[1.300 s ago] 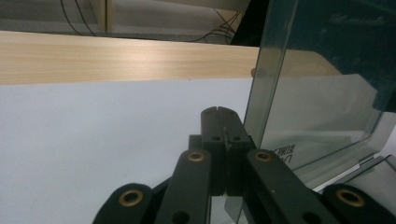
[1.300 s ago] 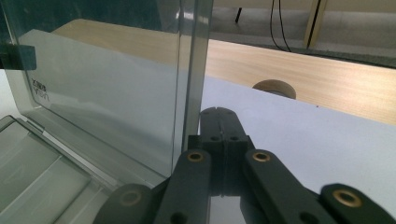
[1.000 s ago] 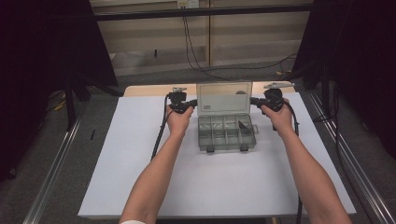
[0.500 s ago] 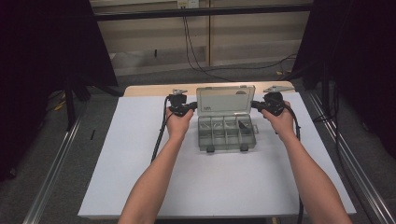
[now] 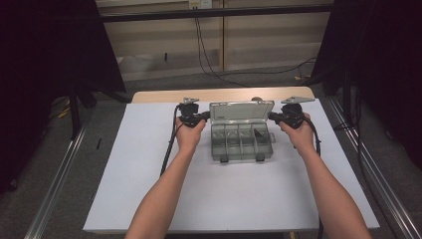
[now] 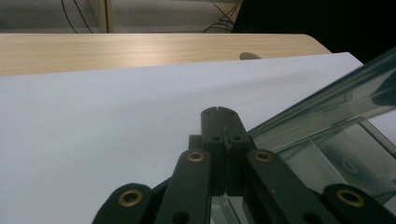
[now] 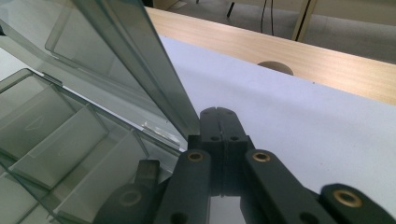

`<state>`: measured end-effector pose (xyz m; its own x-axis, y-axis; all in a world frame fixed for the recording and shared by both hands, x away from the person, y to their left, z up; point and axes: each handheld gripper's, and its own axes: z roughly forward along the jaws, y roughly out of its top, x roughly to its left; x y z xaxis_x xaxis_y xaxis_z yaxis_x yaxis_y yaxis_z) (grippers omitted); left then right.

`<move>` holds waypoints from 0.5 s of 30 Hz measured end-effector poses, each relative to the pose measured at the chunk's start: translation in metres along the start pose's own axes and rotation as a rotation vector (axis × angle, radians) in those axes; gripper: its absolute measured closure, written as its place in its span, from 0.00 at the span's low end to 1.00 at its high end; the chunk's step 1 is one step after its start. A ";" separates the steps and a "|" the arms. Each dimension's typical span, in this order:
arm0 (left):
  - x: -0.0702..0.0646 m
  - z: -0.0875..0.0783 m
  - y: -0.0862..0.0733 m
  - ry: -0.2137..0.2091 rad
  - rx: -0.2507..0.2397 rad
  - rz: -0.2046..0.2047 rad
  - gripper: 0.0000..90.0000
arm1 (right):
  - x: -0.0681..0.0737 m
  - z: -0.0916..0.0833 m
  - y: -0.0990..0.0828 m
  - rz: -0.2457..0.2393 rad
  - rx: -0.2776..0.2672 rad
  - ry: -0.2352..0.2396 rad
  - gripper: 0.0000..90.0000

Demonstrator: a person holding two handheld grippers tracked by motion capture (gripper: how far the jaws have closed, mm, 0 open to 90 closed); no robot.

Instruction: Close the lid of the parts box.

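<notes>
A clear grey compartment box [image 5: 234, 147] lies open on the white sheet, its lid [image 5: 241, 110] standing up at the back. A small dark piece [image 5: 259, 134] lies in a right-hand compartment. My left gripper [image 5: 205, 115] is at the lid's left edge and my right gripper [image 5: 272, 116] at its right edge. In the left gripper view the left gripper [image 6: 219, 112] is shut with nothing between the jaws, and the lid [image 6: 327, 105] rises just to their right. In the right gripper view the right gripper [image 7: 218, 112] is shut and empty, with the lid [image 7: 116, 60] just to its left and the dark piece [image 7: 148, 170] below. Whether either gripper touches the lid I cannot tell.
The white sheet [image 5: 149, 189] covers most of a wooden table [image 5: 164, 95], whose bare strip runs along the back with a round hole [image 5: 257, 99] in it. Cables [image 5: 169, 149] trail from both grippers toward the front. Metal rails [image 5: 54, 179] run along the floor on both sides.
In the high view the lid looks shorter than a second ago, as if tipped a little toward the front. Both grippers have stayed at its side edges.
</notes>
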<state>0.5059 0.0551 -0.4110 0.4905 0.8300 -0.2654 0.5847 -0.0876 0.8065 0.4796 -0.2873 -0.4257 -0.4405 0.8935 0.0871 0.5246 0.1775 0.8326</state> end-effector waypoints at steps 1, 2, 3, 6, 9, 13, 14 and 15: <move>0.000 0.000 0.000 0.000 -0.004 -0.003 1.00 | 0.000 0.000 -0.001 0.001 -0.003 0.000 1.00; 0.000 0.000 -0.001 -0.002 -0.003 -0.003 1.00 | 0.000 0.000 -0.002 0.003 -0.003 -0.001 1.00; 0.000 0.000 -0.001 -0.004 0.000 -0.002 1.00 | 0.001 0.000 -0.003 0.003 -0.004 -0.003 1.00; 0.000 -0.001 -0.002 -0.007 0.006 -0.003 1.00 | 0.001 0.000 -0.005 0.012 -0.005 -0.001 1.00; 0.000 -0.002 -0.003 -0.011 0.009 -0.003 1.00 | 0.001 0.000 -0.007 0.011 0.000 -0.002 1.00; -0.001 -0.003 -0.004 -0.013 0.012 -0.004 1.00 | 0.002 -0.001 -0.010 0.026 -0.007 0.002 1.00; -0.001 -0.003 -0.005 -0.013 0.007 -0.010 1.00 | 0.002 -0.001 -0.011 0.026 -0.003 0.003 1.00; 0.000 -0.003 -0.005 -0.014 0.007 -0.011 1.00 | 0.002 -0.001 -0.012 0.026 0.000 0.003 1.00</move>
<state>0.5006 0.0569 -0.4134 0.4931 0.8229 -0.2821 0.5946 -0.0821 0.7998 0.4718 -0.2877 -0.4346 -0.4289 0.8966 0.1106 0.5358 0.1539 0.8302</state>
